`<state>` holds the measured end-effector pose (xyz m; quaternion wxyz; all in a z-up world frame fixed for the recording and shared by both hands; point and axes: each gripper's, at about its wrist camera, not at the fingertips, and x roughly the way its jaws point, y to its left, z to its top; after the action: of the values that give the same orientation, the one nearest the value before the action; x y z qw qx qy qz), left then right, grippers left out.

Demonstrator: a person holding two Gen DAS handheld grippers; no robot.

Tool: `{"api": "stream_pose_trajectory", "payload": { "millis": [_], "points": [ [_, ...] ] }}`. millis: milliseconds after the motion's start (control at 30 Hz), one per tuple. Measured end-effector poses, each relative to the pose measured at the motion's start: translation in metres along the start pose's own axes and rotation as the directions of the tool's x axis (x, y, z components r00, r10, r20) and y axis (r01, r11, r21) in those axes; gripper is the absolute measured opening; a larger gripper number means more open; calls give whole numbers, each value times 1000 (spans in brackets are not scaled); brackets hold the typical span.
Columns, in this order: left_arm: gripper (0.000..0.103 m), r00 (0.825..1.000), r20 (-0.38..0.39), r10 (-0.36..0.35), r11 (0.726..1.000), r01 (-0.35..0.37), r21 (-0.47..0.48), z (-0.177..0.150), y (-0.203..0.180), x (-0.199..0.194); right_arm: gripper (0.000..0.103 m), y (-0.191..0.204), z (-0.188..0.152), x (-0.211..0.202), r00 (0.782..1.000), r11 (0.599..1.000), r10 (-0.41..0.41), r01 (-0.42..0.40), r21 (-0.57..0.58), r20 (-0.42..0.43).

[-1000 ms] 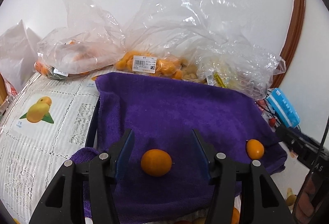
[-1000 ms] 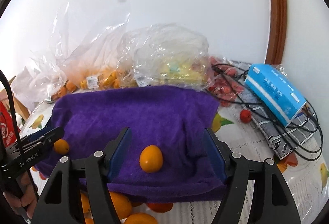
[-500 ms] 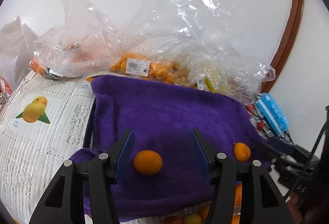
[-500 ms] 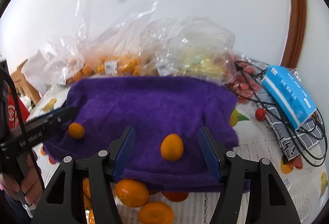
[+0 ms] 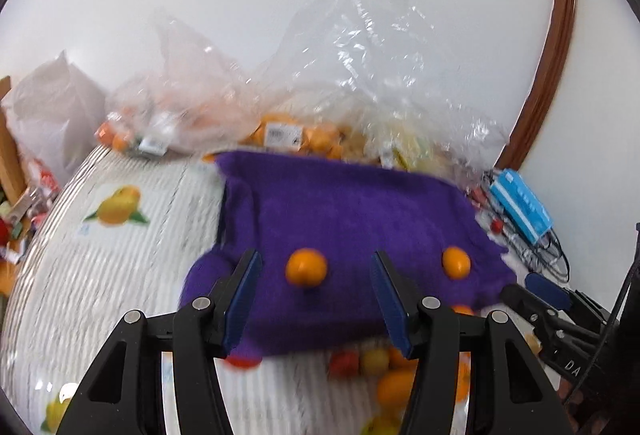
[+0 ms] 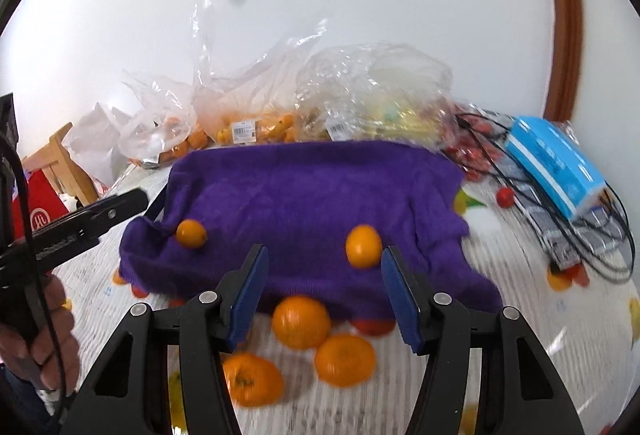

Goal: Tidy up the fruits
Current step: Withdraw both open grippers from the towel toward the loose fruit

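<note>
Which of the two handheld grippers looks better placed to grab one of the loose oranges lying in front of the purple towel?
Probably the right gripper: its open, empty jaws hang just above the big round oranges in front of the purple towel. The left gripper, also open, faces the towel.

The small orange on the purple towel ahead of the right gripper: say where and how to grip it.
Grip the small orange across its narrower middle, coming down from above and the near side. It stands slightly taller than wide, free on the purple towel. The right gripper, open and empty, jaws just narrowed, would probably span it.
</note>
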<state>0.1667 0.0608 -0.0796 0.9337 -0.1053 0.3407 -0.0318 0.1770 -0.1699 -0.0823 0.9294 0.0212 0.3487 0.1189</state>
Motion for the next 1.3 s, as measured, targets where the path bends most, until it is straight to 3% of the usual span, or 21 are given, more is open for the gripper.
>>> {"api": "stream_pose_trajectory", "payload": {
  "millis": [200, 300, 400, 733, 1000, 1300],
  "points": [
    [54, 996, -81, 22, 999, -25, -30, -26, 10, -24, 59, -2, -28, -29, 1000, 999, -2, 3, 40, -29],
    [54, 998, -56, 41, 999, -41, -5, -34, 5, -43, 59, 0, -36, -48, 999, 999, 12, -11, 41, -29],
    [54, 997, -33, 71, 997, -69, 47, -39, -5, -58, 57, 7, -42, -59, 995, 999, 49, -48, 18, -83],
    [54, 996, -14, 92, 989, -90, 118, -57, -17, -85, 57, 10, -61, -86, 996, 998, 51, -49, 31, -74],
    [54, 993, -88, 85, 994, -79, 71, -73, 1, -70, 57, 10, -73, -73, 995, 999, 24, -20, 36, -101],
    [54, 975, -194, 111, 993, -115, -7, -95, 36, -33, 57, 6, -80, -50, 991, 999, -45, 48, 20, -127]
  ]
}}
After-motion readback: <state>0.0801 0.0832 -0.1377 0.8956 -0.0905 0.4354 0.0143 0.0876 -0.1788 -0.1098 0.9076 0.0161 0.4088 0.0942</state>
